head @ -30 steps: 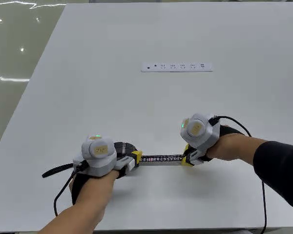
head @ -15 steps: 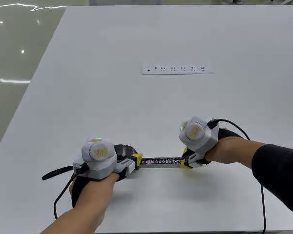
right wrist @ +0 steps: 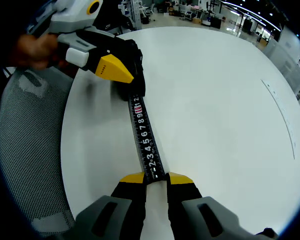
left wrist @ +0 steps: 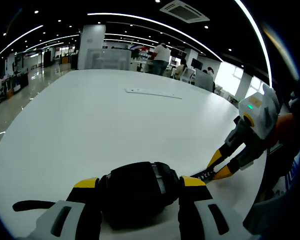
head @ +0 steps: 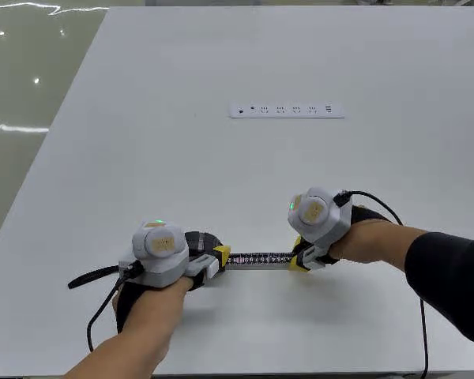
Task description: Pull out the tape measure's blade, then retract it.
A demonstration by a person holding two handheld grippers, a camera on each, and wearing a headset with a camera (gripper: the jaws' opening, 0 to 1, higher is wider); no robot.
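White tabletop (head: 182, 158) all around, and close to its near edge, on my left side, sits the black tape measure (left wrist: 137, 195). My left gripper (left wrist: 140, 183) has its yellow-tipped fingers pressed against the tape measure's two flanks, pinching it between them. A short stretch of blade (right wrist: 146, 137) runs out to the right, low along the tabletop with its numbers facing up. My right gripper (right wrist: 156, 178) has its fingers drawn together on the blade's free end, clamping the tip. The two grippers sit near each other, joined by the blade. A black strap (head: 91, 276) trails off the tape measure to the left. On the far side of the tabletop, well apart from all this, lies a white power strip (head: 287, 110).
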